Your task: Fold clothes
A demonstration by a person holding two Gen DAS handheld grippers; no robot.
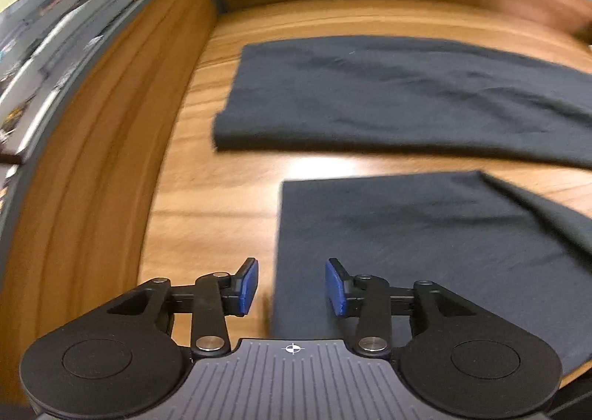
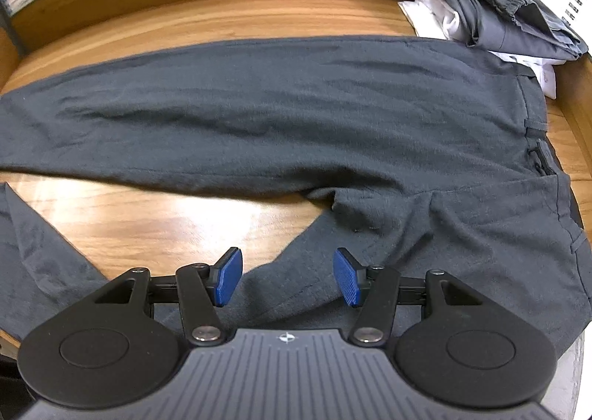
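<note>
Left wrist view: dark grey trousers lie flat on the wooden table, legs parted and unfolded. The left gripper hovers over the nearer hem, jaws spread, empty.

Right wrist view: the right gripper hangs above the trousers' nearer leg, short of the crotch, jaws apart. Heaped clothes sit beyond the waistband.

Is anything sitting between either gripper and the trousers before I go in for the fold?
Nothing visible. The left gripper is open over the near leg's hem, the right gripper open over the near leg by the crotch of the dark trousers. Only bare wooden table lies between the legs. The pile of clothes sits at the far right corner.
</note>
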